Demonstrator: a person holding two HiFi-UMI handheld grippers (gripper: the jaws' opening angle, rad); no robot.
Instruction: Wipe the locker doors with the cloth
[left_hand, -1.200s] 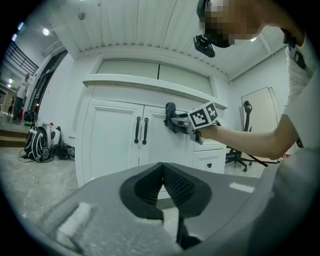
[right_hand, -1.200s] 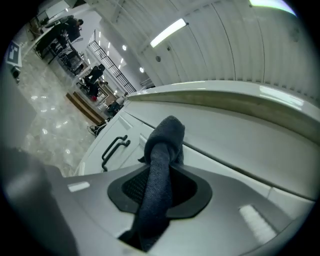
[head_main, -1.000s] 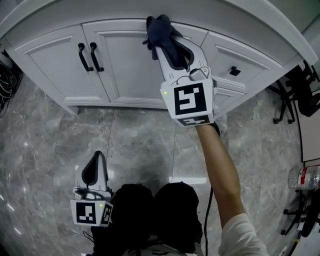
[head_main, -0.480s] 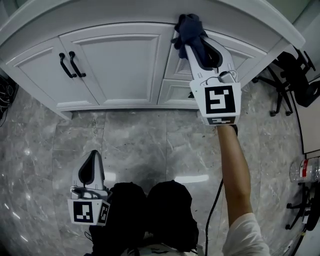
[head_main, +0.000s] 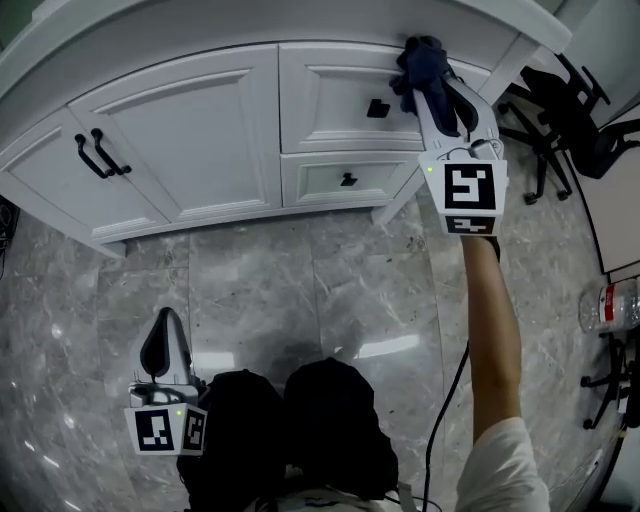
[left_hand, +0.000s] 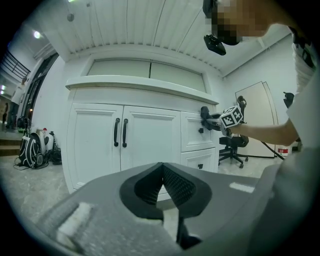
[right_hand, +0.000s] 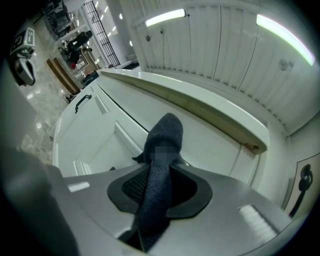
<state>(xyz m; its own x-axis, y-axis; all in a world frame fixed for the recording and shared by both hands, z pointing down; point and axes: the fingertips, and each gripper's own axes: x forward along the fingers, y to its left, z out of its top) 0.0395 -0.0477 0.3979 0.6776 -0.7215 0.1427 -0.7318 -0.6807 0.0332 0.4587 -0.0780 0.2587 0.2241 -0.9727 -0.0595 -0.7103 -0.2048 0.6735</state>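
Note:
A dark blue cloth (head_main: 422, 62) is bunched in the jaws of my right gripper (head_main: 432, 82), which is shut on it and presses it against the top right corner of the white upper drawer front (head_main: 330, 95). In the right gripper view the cloth (right_hand: 162, 150) stands up between the jaws against the white cabinet (right_hand: 115, 125). My left gripper (head_main: 160, 345) hangs low over the floor at the lower left, far from the cabinet, shut with nothing in it. From the left gripper view the two white doors (left_hand: 122, 142) face me, and the right gripper (left_hand: 220, 120) works at the drawers.
Two double doors with black handles (head_main: 100, 155) stand left of the drawers. A lower drawer (head_main: 345, 180) has a black knob. Black office chairs (head_main: 560, 100) stand to the right, a water bottle (head_main: 605, 305) at the far right. Bags (left_hand: 35, 150) lie on the grey marble floor (head_main: 300, 290).
My right gripper has swept the cloth rightward along the cabinet's top, from the right-hand door onto the upper drawer front. The left gripper has shifted slightly left and stayed low.

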